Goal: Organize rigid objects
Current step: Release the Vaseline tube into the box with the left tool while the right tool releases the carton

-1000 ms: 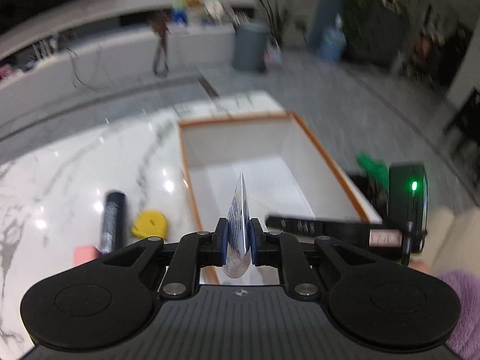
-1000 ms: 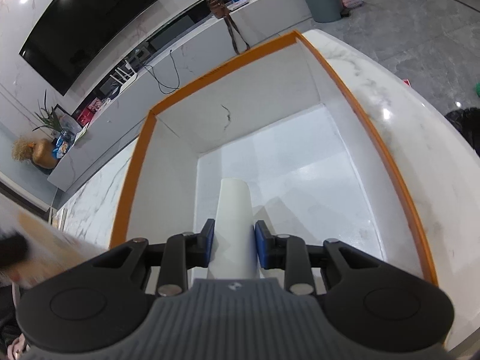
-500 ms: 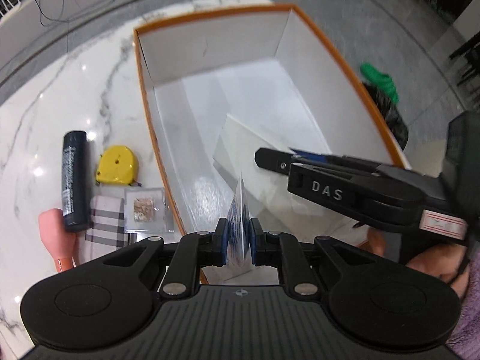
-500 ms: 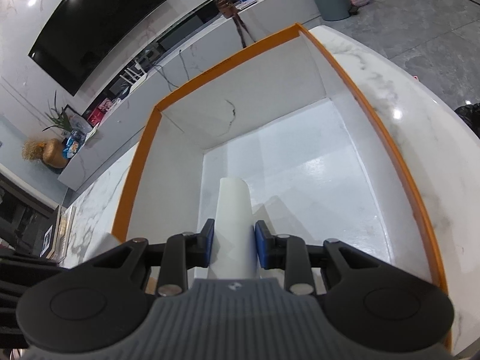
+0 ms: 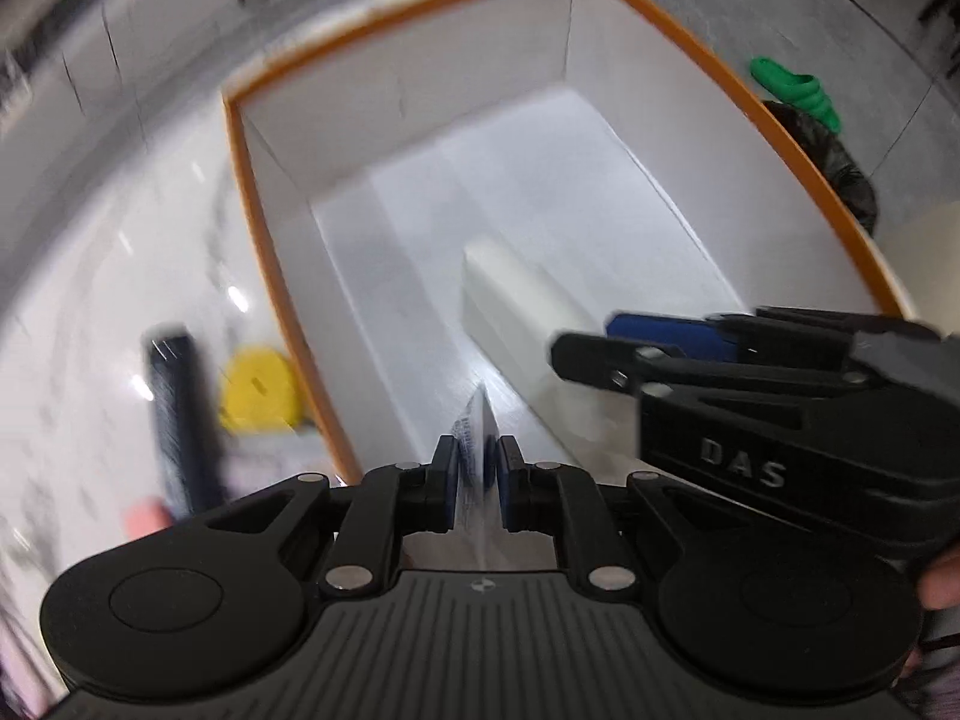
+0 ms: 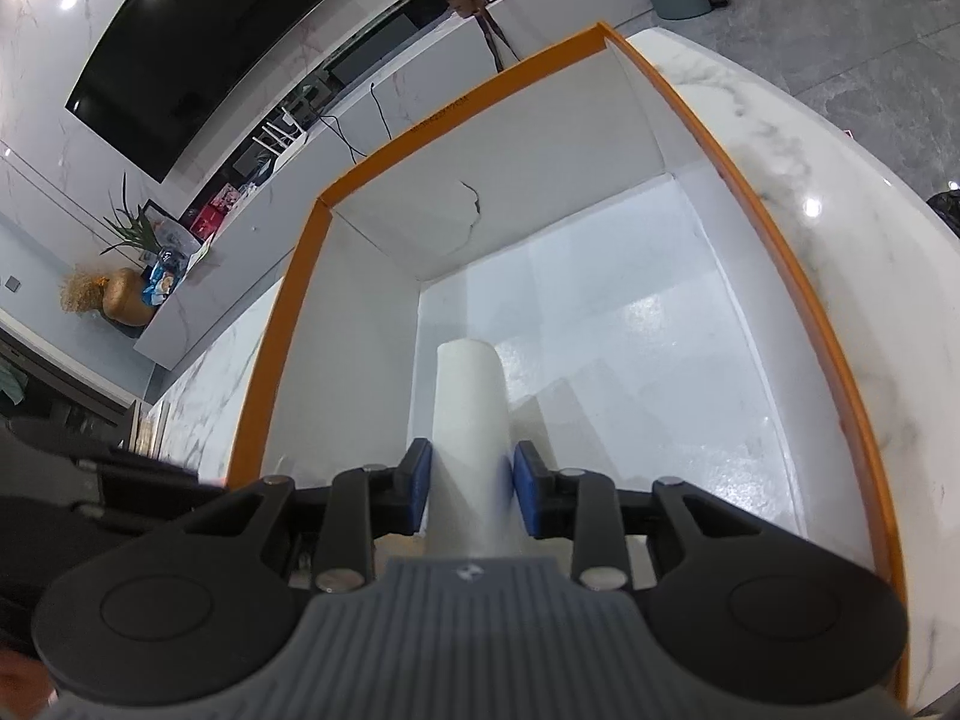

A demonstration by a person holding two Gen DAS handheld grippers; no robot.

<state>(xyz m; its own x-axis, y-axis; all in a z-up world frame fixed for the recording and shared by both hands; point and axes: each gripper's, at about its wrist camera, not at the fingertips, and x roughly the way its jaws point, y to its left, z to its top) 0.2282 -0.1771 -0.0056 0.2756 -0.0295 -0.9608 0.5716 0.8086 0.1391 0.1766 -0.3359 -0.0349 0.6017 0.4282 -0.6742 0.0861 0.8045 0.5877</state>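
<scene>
Both tongs grip loads over the box (image 6: 774, 252): left tongs (image 5: 478, 471) pinch a thin packet (image 5: 475, 438) at lower centre, right tongs (image 6: 470, 489) clamp a white block (image 6: 471, 402). Placing step; next, lower and release each inside.

Both grippers are black, with ribbed grey bodies, round side discs and silver screws. Blue pads line the fingers (image 6: 420, 483). The right gripper (image 5: 591, 343) carries raised "DAS" lettering.

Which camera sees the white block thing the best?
The left wrist view: the white block shows whole from the side, lying in the orange-rimmed box, pinched by the right gripper. The right wrist view shows only its narrow top between the pads.
</scene>
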